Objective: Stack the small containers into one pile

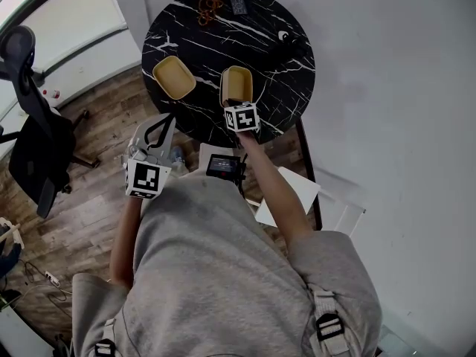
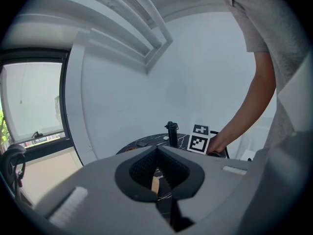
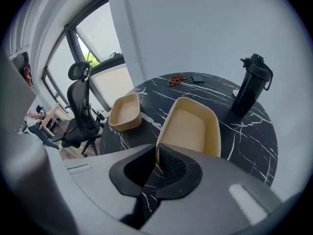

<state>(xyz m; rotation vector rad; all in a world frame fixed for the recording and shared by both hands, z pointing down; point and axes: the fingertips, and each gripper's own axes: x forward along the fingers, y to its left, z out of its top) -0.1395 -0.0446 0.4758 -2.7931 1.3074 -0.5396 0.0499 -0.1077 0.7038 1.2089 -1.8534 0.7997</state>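
R gripper [image 3: 156,156] fingers clamp tilted container [image 3: 191,127] by rim; 2nd container [image 3: 124,112] at 10 o'clock. L gripper [image 2: 157,166] clenched, empty.

Head view steeply overhead, gripper views low, close (all share the table [image 1: 260,50])

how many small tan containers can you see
2. One shallow tan rectangular container sits left on the black marble table; the second tan container is held by the right gripper.

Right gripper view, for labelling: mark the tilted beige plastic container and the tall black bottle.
tilted beige plastic container [image 3: 191,127]: right gripper view, inner floor.
tall black bottle [image 3: 248,93]: right gripper view, body.
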